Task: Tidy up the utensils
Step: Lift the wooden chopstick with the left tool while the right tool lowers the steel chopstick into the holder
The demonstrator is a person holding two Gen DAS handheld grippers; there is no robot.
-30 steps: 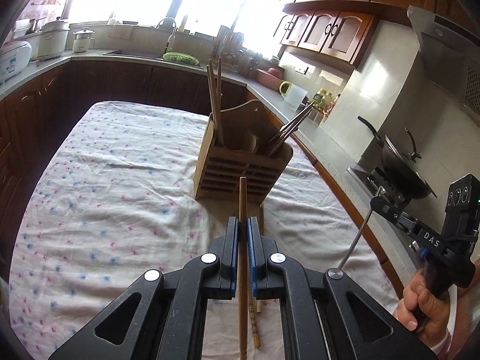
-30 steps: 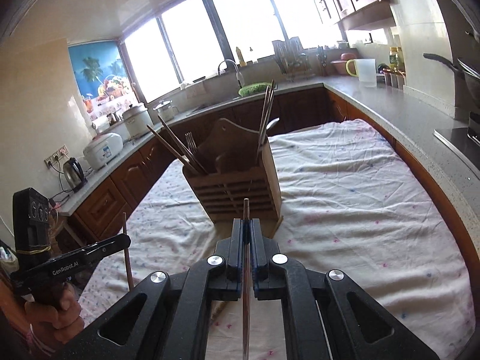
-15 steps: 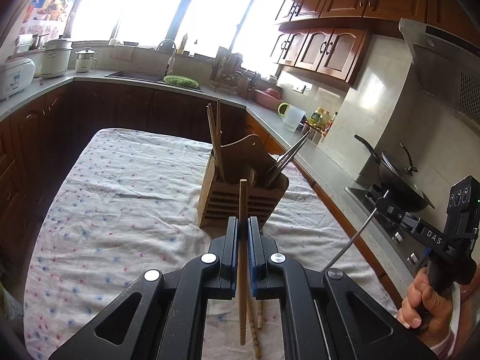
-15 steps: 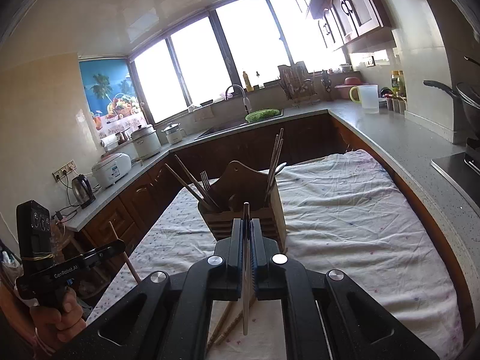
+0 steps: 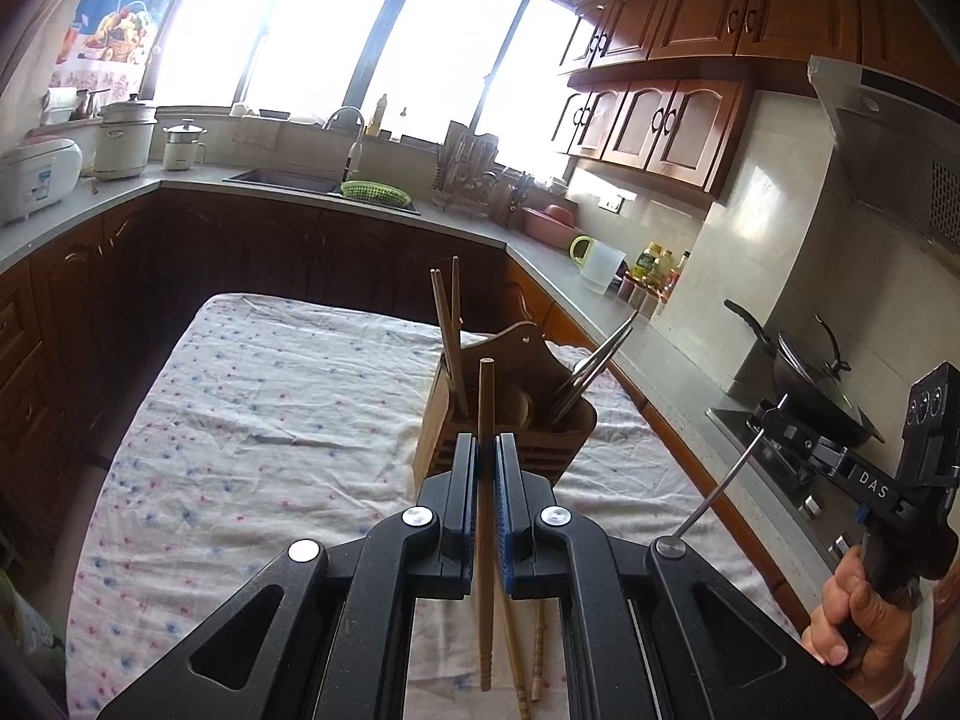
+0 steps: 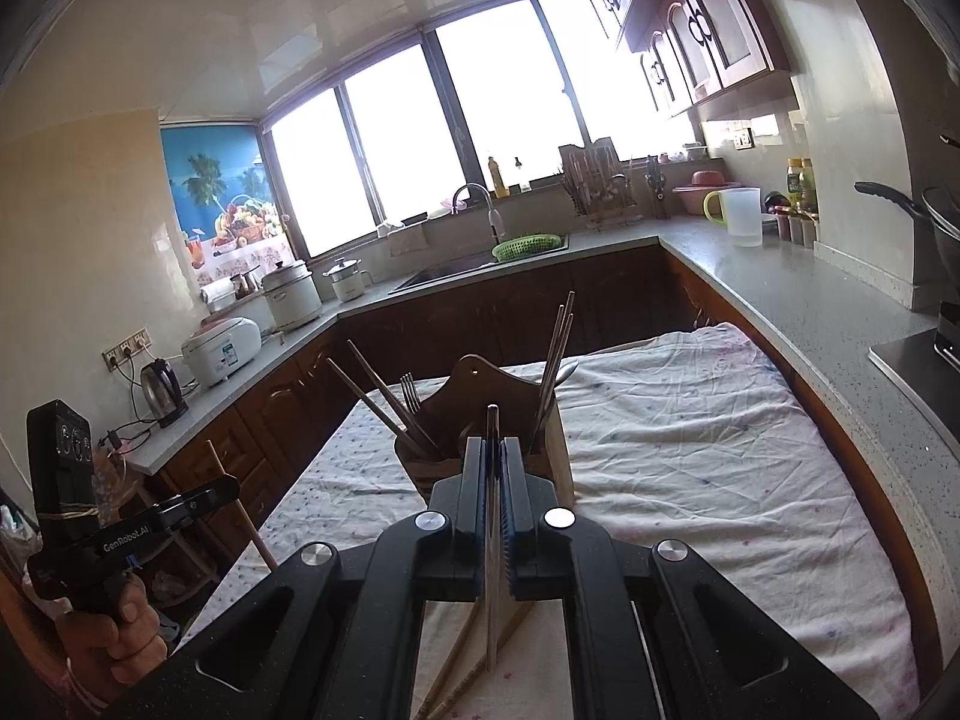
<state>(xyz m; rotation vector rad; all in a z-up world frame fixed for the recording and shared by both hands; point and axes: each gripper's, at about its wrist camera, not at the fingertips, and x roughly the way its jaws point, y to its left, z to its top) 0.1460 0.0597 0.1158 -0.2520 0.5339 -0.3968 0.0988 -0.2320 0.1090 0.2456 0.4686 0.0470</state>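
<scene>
Chopsticks clamped in each tool hide the holder's lower front.

My left tongs, matt black plastic, pinch a smooth wooden chopstick; my right tongs pinch a shiny metal one. Wrinkled cloth covers the table.

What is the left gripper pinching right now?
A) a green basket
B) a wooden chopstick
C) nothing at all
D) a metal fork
B: in the left wrist view, the left gripper has its two jaws shut on a wooden chopstick, whose tip pokes up in front of the wooden utensil holder.
</scene>
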